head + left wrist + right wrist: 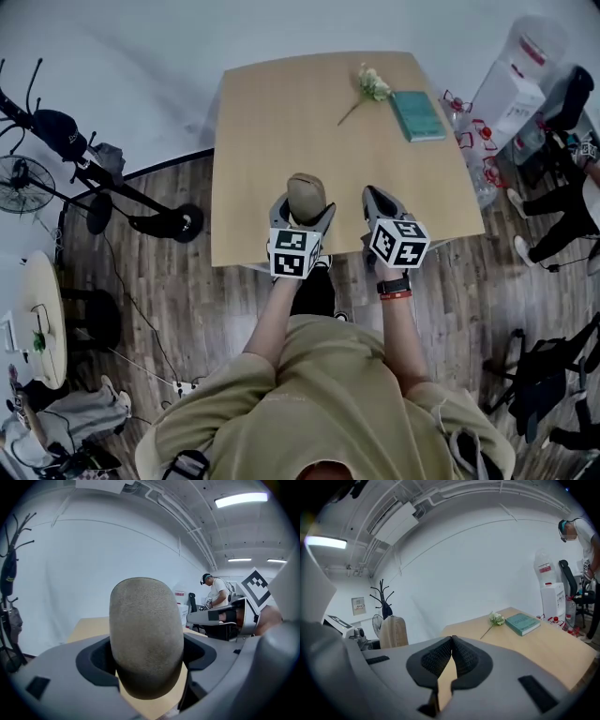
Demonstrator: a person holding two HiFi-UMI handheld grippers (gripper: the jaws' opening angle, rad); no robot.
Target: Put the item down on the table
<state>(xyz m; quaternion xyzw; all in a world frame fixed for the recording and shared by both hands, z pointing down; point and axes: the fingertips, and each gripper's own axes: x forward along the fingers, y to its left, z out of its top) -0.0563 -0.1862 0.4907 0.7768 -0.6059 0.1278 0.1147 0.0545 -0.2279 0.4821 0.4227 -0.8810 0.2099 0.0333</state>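
A tan, rough-skinned oval item [307,198] stands upright between the jaws of my left gripper [303,212], which is shut on it above the near edge of the wooden table [272,131]. In the left gripper view the item [146,634] fills the middle, with the dark pads pressed on both sides. The right gripper view shows the same item [393,631] at the left. My right gripper [380,202] hovers beside the left one over the table's front edge, its pads [464,658] closed together with nothing between them.
A white flower [371,85] with a long stem and a teal book [417,114] lie at the table's far right. A water dispenser [511,89] and a seated person [567,202] are to the right. A fan [23,180] and a coat stand are at the left.
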